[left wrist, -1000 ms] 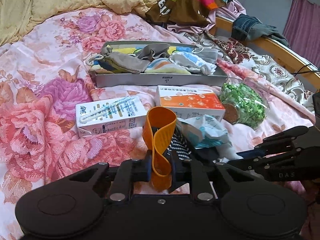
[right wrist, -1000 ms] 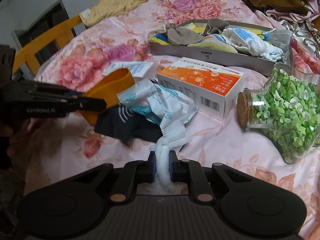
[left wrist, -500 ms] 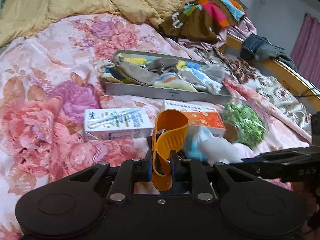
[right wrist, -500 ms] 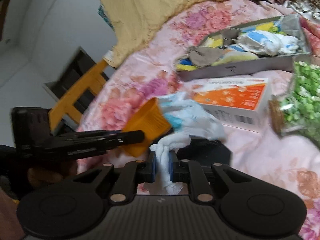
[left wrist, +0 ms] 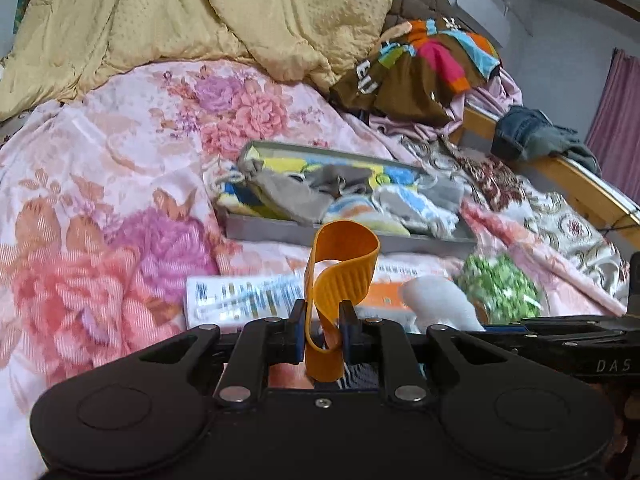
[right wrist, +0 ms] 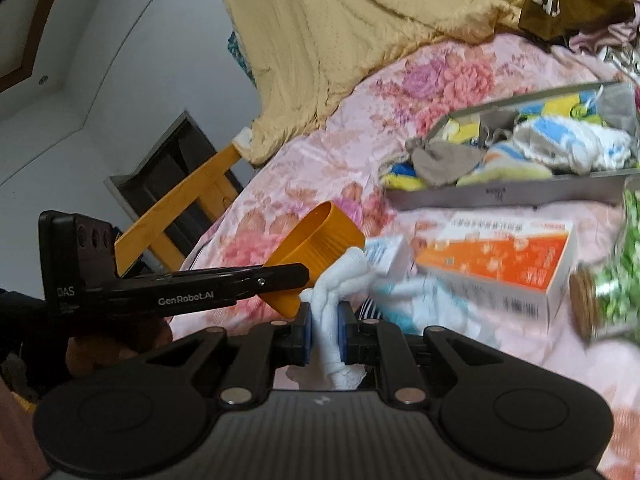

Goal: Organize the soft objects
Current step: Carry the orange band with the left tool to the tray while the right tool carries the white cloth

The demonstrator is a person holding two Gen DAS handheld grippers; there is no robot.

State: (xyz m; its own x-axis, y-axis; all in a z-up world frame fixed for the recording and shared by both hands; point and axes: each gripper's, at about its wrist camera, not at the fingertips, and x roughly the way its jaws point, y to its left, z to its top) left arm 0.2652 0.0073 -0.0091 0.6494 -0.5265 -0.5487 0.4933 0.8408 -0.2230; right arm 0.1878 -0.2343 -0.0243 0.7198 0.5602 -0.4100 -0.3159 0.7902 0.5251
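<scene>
My left gripper [left wrist: 323, 334] is shut on an orange ribbed sock [left wrist: 340, 280], folded into a loop and held above the bed; it also shows in the right wrist view [right wrist: 316, 252]. My right gripper [right wrist: 323, 334] is shut on a white and light-blue sock [right wrist: 336, 300], whose white toe shows in the left wrist view [left wrist: 438, 300]. Both grippers are side by side, lifted off the bed. A grey tray [left wrist: 344, 236] holding several folded socks lies ahead, seen also in the right wrist view [right wrist: 504, 194]. A dark striped sock [right wrist: 368, 310] lies partly hidden below.
An orange and white box [right wrist: 496, 260] and a white box [left wrist: 244, 296] lie on the floral bedspread [left wrist: 120, 200] before the tray. A glass jar of green bits [left wrist: 496, 288] lies to the right. A yellow quilt [left wrist: 200, 20], piled clothes [left wrist: 420, 68] and a wooden bed rail [left wrist: 580, 188] lie beyond.
Both grippers have risen and tilted upward with their socks. The white and blue sock has been pulled up off the dark sock and the bed.
</scene>
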